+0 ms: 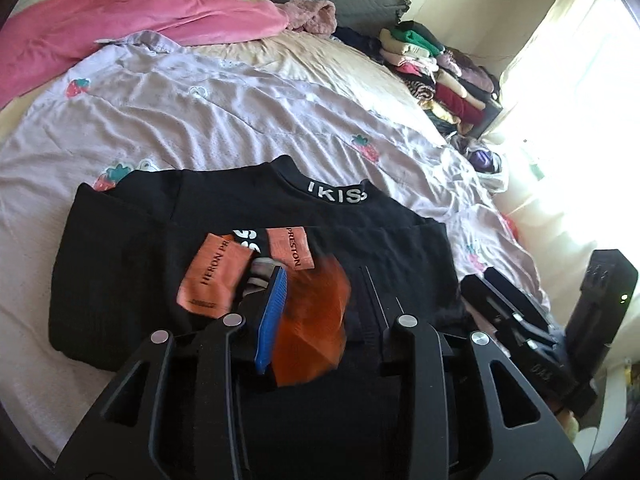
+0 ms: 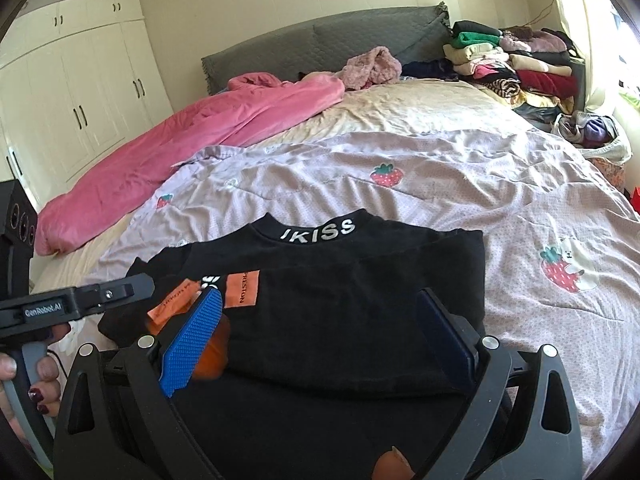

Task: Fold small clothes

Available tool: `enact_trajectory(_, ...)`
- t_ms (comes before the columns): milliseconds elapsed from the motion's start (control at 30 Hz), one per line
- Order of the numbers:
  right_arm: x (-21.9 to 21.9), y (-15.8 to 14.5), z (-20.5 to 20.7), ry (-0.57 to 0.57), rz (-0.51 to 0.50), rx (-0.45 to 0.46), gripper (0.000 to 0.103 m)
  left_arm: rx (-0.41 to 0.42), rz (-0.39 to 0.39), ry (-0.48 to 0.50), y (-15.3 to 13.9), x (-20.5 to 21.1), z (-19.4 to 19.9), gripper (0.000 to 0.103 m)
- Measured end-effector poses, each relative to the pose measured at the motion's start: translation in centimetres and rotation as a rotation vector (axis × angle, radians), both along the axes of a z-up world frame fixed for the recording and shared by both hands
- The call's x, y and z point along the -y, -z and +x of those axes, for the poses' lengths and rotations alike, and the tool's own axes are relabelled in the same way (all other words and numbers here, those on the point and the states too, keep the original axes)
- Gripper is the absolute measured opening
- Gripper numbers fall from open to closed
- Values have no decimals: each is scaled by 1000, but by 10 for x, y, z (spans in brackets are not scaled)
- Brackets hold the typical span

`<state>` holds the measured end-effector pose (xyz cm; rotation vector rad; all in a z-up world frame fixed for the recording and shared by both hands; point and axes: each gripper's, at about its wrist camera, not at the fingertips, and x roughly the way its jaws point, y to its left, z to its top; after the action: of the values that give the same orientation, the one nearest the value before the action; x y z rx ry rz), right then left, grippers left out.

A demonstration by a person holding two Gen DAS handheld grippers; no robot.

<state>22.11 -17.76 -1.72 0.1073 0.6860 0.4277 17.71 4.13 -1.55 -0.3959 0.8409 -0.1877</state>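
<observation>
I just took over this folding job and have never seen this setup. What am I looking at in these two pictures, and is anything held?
No robot arm: a person holds hand-operated tongs in each hand, each with a wide-angle camera looking along its two fingers. One picture is from the left tongs, the other from the right tongs; the black frames at the bottom are the tongs themselves. The right view also shows the person's left hand on its handle. The surface is a bed with a strawberry-print quilt. On it lies a partly folded black shirt with orange labels; farther back, a pink blanket and a stack of folded clothes. The right tongs stand wide open over the shirt, gripping nothing. The left tips are blurred, so I cannot tell there.
</observation>
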Motion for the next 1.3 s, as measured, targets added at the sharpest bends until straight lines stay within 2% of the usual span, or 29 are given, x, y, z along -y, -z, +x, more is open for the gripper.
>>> enact_trajectory(133,-11,2,-1,-55,9,-12,96,11,3,-29,-5,-9,-3,27)
enact_trajectory(333,-42,19,-1,-162,19,-88,96,5,147,-119,-4,-29,-8,40)
enact_trajectory(433,-60,33,0,-196,3,-126,96,-9,138,-131,2,-41,-12,46)
enact_trajectory(533,-73,44,2,-209,-27,-149,96,-20,169,-144,6,-48,-14,55)
enact_trajectory(633,-79,54,6,-215,-22,-181,96,-24,182,-144,9,-52,-17,57)
enact_trajectory(733,-83,62,11,-236,27,-219,95,-23,198,-144,10,-55,-19,59)
enact_trajectory(833,-90,69,14,-256,44,-241,77,-20,199,-151,11,-61,-23,59)
enact_trajectory(900,-96,70,14,-269,34,-240,70,-22,194,-153,12,-64,-24,59)
enact_trajectory(967,-101,70,12,-277,30,-232,51,-25,195,-156,13,-66,-24,59)
enact_trajectory(1000,-101,69,11,-272,33,-224,45,-27,192,-156,14,-68,-24,59)
enact_trajectory(1067,-101,68,9,-282,56,-211,13,-25,190,-158,14,-70,-24,60)
enact_trajectory(1167,-103,59,6,-291,62,-165,5,-22,190,-161,13,-72,-25,62)
enact_trajectory(1300,-99,39,-1,-291,55,-81,5,-17,187,-166,12,-75,-26,62)
